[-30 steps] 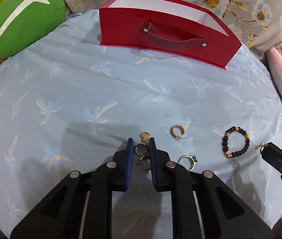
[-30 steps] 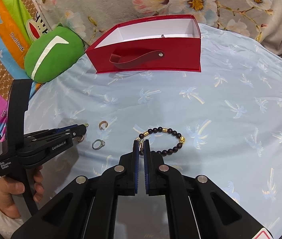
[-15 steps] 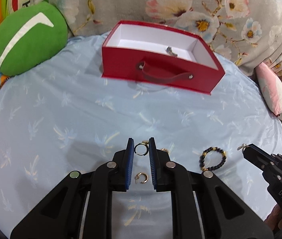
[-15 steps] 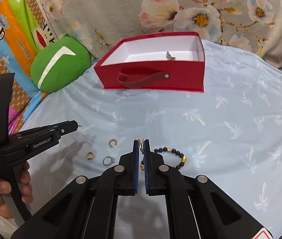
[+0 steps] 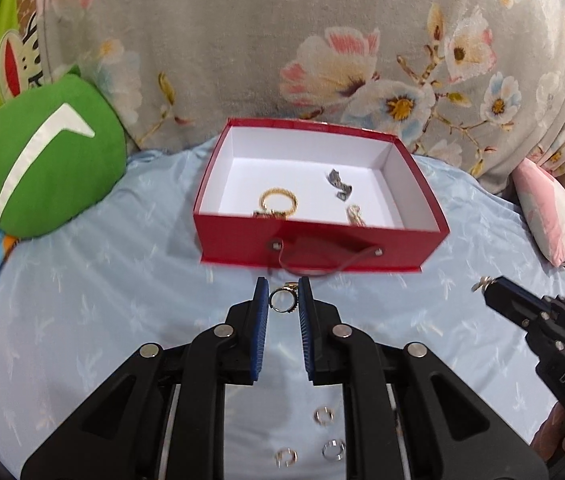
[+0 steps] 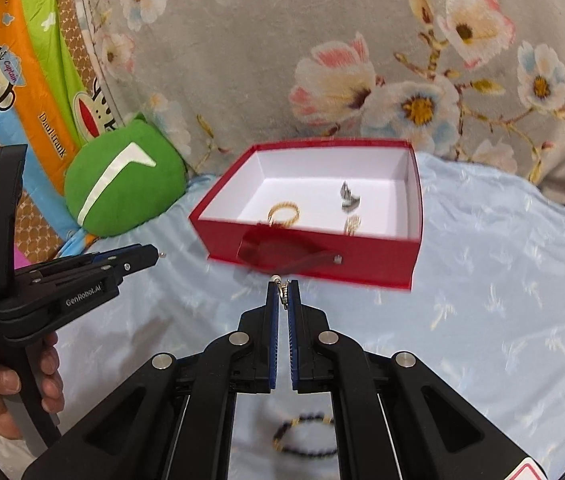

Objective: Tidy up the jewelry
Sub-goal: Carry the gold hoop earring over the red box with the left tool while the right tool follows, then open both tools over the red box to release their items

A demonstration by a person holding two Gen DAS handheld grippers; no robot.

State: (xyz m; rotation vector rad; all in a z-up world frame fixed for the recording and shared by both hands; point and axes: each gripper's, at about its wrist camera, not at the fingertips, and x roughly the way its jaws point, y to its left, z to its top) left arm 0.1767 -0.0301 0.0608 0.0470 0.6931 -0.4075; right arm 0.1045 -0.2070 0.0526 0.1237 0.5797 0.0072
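Observation:
My left gripper (image 5: 283,294) is shut on a gold ring (image 5: 282,300), held in the air short of the open red box (image 5: 322,244). My right gripper (image 6: 282,292) is shut on a small gold earring (image 6: 282,290), also raised in front of the red box (image 6: 362,258). The box's white inside holds a gold bracelet (image 5: 278,202), a silver piece (image 5: 338,184) and a small gold piece (image 5: 355,216). Three small rings (image 5: 324,416) lie on the blue cloth below my left gripper. A black bead bracelet (image 6: 304,434) lies below my right gripper.
A green cushion (image 5: 48,172) sits left of the box. A pink cushion (image 5: 550,216) lies at the right edge. A floral fabric (image 5: 282,40) rises behind the box. The right gripper shows at the right of the left wrist view (image 5: 486,286).
Both grippers have lifted from the cloth with their pieces and moved toward the red box, which now shows its inside.

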